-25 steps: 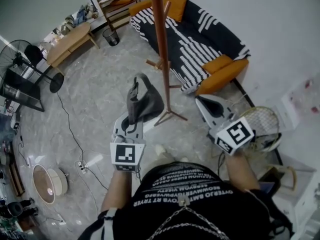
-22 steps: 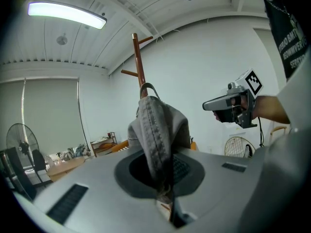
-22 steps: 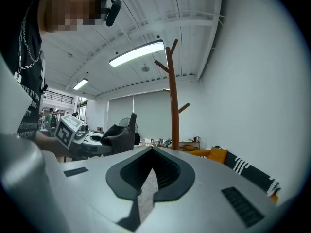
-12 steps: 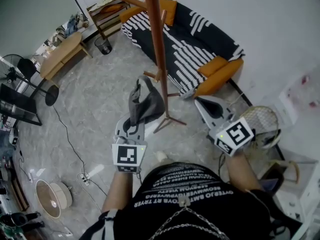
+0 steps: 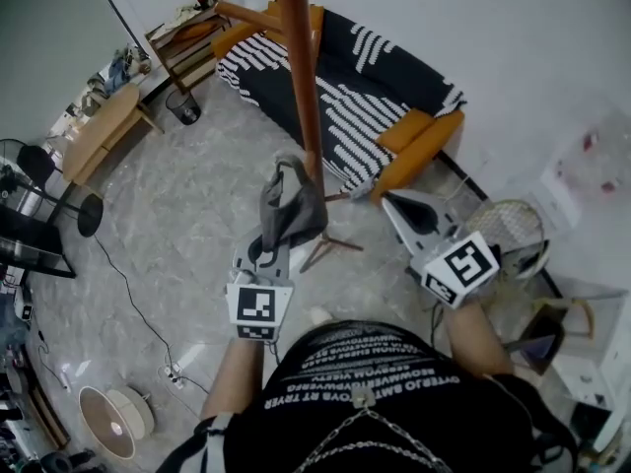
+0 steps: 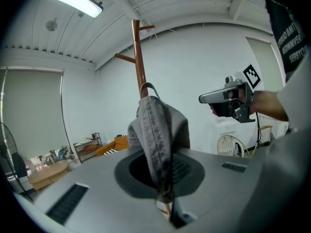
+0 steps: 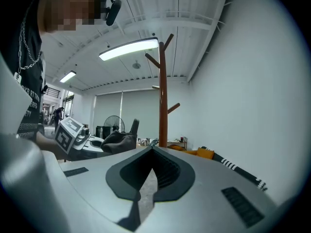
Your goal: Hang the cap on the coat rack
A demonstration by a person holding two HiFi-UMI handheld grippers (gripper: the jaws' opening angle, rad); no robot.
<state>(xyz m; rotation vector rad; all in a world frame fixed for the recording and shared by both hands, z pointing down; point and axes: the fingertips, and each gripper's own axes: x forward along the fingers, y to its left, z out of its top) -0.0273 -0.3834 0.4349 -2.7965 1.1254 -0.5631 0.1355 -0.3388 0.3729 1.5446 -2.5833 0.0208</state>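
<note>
A grey cap point(image 5: 288, 205) hangs limp from my left gripper point(image 5: 268, 236), which is shut on its edge and holds it up at chest height. In the left gripper view the cap point(image 6: 158, 130) fills the middle, pinched between the jaws of the left gripper point(image 6: 163, 181). The brown wooden coat rack point(image 5: 299, 77) stands just beyond the cap, its pole and pegs point(image 6: 138, 52) rising behind it. My right gripper point(image 5: 387, 198) is held to the right of the pole, shut and empty. From the right gripper point(image 7: 152, 148) I see the rack point(image 7: 163, 96) ahead and the cap point(image 7: 119, 140) at left.
A black-and-white striped sofa point(image 5: 365, 97) with orange cushions stands behind the rack. A wooden bench point(image 5: 99, 131), a bin point(image 5: 182, 106) and a standing fan point(image 5: 39, 180) are at the left. A wire basket point(image 5: 513, 239) sits at the right, a cable point(image 5: 128, 304) crosses the floor.
Both grippers and the cap have come closer to the rack pole; the cap now hangs right beside it. Both grips look unchanged.
</note>
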